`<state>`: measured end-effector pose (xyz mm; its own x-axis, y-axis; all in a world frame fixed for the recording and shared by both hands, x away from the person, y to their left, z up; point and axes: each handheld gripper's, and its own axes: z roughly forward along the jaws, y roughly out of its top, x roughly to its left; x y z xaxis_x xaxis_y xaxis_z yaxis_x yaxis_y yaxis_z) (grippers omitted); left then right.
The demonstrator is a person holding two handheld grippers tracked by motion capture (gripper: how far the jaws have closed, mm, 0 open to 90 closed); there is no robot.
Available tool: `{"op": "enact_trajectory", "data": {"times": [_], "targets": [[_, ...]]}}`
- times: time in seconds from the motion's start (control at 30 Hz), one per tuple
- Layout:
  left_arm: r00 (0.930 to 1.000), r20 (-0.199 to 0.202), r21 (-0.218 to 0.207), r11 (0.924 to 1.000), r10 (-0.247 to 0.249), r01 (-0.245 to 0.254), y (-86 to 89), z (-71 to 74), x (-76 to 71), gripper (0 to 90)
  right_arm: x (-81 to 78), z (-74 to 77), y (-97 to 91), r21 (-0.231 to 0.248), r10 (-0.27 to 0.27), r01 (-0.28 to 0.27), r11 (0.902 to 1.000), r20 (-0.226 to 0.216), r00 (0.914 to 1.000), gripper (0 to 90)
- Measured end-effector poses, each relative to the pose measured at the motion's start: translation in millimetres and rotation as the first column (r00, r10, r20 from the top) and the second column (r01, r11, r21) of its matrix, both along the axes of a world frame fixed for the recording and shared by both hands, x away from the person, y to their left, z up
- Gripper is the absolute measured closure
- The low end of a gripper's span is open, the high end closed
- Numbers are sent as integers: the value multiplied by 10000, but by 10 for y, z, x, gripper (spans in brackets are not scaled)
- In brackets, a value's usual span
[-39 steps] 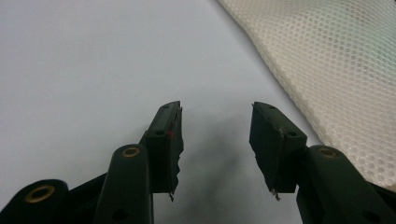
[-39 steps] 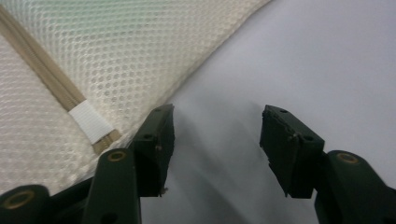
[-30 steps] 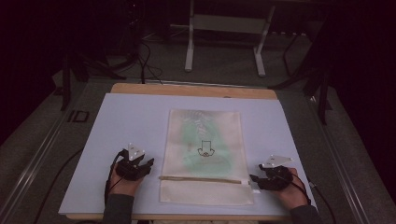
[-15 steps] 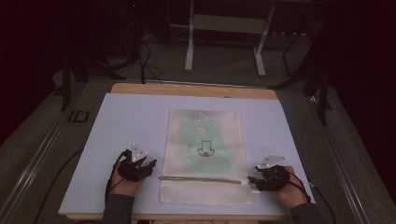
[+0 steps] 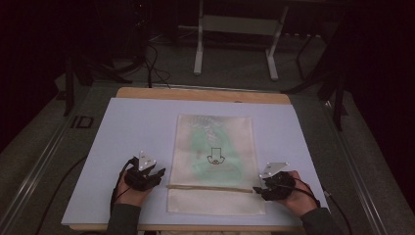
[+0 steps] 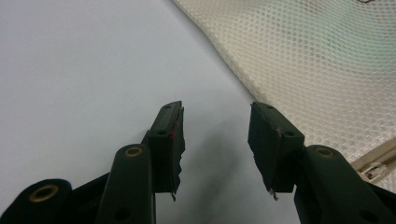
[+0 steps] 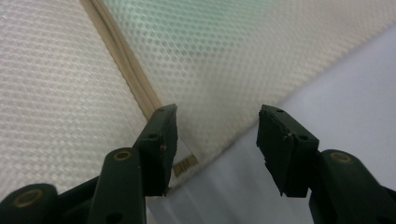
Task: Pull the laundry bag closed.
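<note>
A cream mesh zip bag [image 5: 215,161] lies flat on the white sheet [image 5: 127,132], with something pale green [image 5: 205,147] inside. Its zipper [image 5: 210,187] runs across near the front. My left gripper [image 5: 159,175] rests open just left of the bag; in the left gripper view its jaws [image 6: 215,121] stand apart over bare sheet, the mesh [image 6: 317,60] and zipper end [image 6: 378,163] to their right. My right gripper [image 5: 257,191] sits at the zipper's right end. Its jaws [image 7: 217,126] have just been closing a little, stand open above the bag's edge [image 7: 224,51] and zipper [image 7: 126,65], and grip nothing.
The white sheet covers a wooden tabletop [image 5: 195,94] whose far edge shows. Behind the table a metal stand [image 5: 235,29] and cables [image 5: 151,63] sit on the dark floor. Bare sheet lies on both sides of the bag.
My right gripper has shifted slightly left toward the bag's right edge and risen a little. The left gripper and the bag have stayed put.
</note>
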<state>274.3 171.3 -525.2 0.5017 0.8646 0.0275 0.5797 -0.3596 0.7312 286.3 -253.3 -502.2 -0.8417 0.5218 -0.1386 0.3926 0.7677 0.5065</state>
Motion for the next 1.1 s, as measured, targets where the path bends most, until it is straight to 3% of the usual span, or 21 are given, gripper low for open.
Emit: {"op": "enact_trajectory", "data": {"times": [0.13,0.7,1.1], "targets": [[10000,4,-75,9999,-71,71,-9,-1,-8,551,8,38,87,-143,309,-309,9994,-19,9995,488],[9983,-33,-216,9980,-588,588,-29,-5,-25,633,47,151,371,7,1115,-1115,9938,-77,9937,516],[9960,21,-181,9959,-890,890,-83,-19,-26,627,57,158,595,52,1569,-1568,9876,-140,9875,516]]}}
